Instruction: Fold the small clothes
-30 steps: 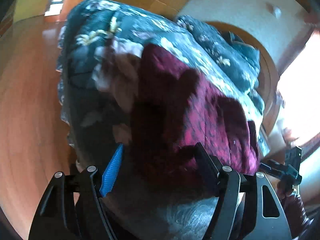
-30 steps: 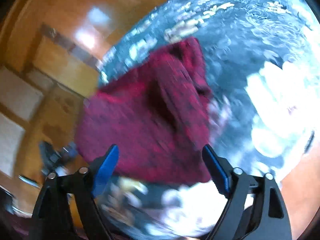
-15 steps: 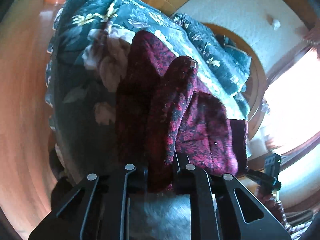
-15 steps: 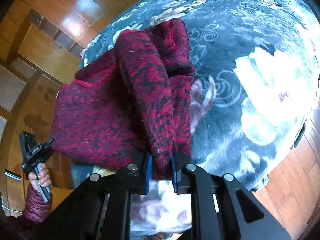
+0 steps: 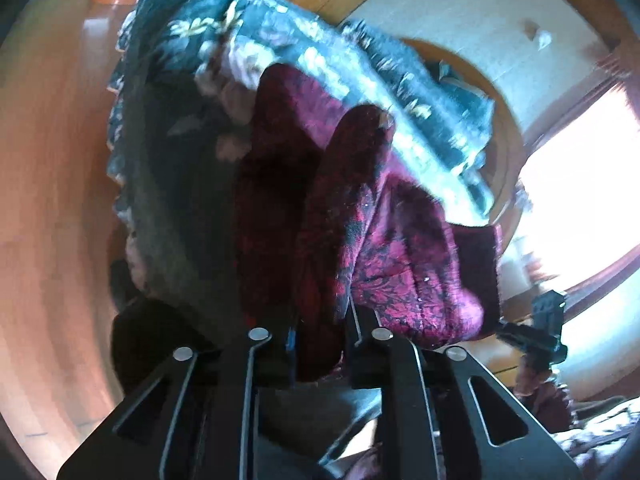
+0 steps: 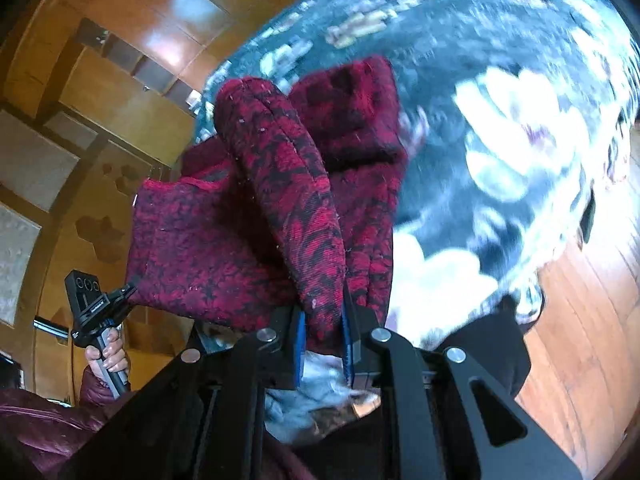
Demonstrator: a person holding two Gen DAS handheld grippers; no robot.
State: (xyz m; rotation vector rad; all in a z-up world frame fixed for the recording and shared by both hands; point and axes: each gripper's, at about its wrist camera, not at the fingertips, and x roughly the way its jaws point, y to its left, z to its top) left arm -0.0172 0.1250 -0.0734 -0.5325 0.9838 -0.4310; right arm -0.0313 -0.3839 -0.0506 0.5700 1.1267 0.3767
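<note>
The garment (image 6: pixel 224 248) lies on the bedspread (image 6: pixel 500 92), wooden floor (image 6: pixel 580 320) alongside.

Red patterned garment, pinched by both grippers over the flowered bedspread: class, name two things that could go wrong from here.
1. Each gripper, left and right, clamps only a narrow bunched ridge of the red garment; the cloth may slip out.
2. The garment's near edge overhangs the bedspread; released here, it might slide to the wooden floor.
</note>
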